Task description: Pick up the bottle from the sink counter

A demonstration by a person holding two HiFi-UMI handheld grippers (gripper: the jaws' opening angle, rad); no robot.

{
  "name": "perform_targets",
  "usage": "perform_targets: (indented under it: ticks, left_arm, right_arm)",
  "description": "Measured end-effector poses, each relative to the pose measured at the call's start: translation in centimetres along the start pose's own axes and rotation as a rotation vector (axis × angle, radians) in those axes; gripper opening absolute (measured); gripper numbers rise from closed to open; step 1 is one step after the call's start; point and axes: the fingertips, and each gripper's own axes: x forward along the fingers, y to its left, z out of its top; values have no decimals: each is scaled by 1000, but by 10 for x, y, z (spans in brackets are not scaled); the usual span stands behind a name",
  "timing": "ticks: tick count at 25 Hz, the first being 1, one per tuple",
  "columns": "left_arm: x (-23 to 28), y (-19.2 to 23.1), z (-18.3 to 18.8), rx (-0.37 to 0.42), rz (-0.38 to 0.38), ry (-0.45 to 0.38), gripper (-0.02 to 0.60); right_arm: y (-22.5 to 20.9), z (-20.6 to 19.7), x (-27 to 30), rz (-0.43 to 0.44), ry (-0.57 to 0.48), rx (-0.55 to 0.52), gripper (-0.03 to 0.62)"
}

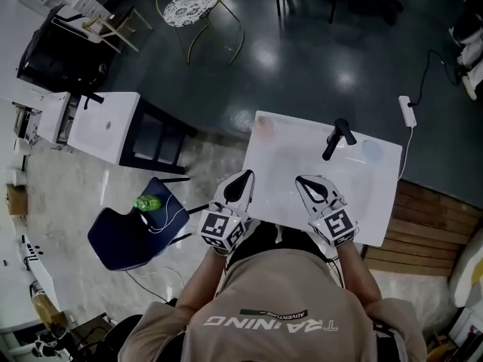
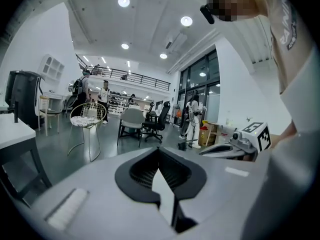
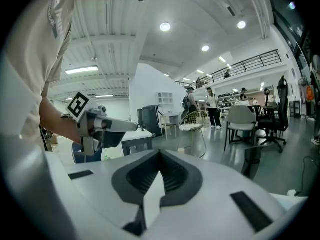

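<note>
Desk (image 1: 373, 202): white sink counter, seen from steeply above; a person in a beige shirt stands at its near edge.
Faucet (image 1: 337, 138): black, upright near the far edge, right of centre; the right gripper view has the faucet (image 3: 251, 168) to the right of the jaws.
Bottle (image 1: 264, 124): small pale item at the desk's far left corner (blurred and faintly pinkish, no detail readable); it stands alone, well apart from both grippers. The right gripper view has the bottle (image 3: 186, 149) just beyond the jaw tips' line, small and far off.
Left gripper (image 1: 241, 181): over the near edge, left of centre, tips toward the far edge. Its own view shows the left gripper (image 2: 159, 153) with jaws clenched together, nothing between them.
Right gripper (image 1: 308, 185): over the near edge, just beside its partner, angled toward the far left corner. Its own view shows the right gripper (image 3: 160, 155) likewise clenched and holding nothing.
Side table (image 1: 102, 127): white, on the floor well left of the desk.
Blue chair (image 1: 124, 236): beyond the desk's near left corner, carrying a green item (image 1: 149, 202) (not identifiable).
Wire chair (image 1: 195, 4): patterned cushion, far across the dark floor.
</note>
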Motion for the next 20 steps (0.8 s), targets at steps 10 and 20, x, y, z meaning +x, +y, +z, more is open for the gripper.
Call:
perform_targets:
  ticks: [10, 20]
  left_arm:
    - [29, 47, 2, 78, -111, -7, 9]
    - [79, 77, -24, 132, -171, 10, 15]
  right_arm:
    - [-8, 25, 21, -165, 16, -22, 6]
    - [-3, 15, 36, -243, 77, -6, 7]
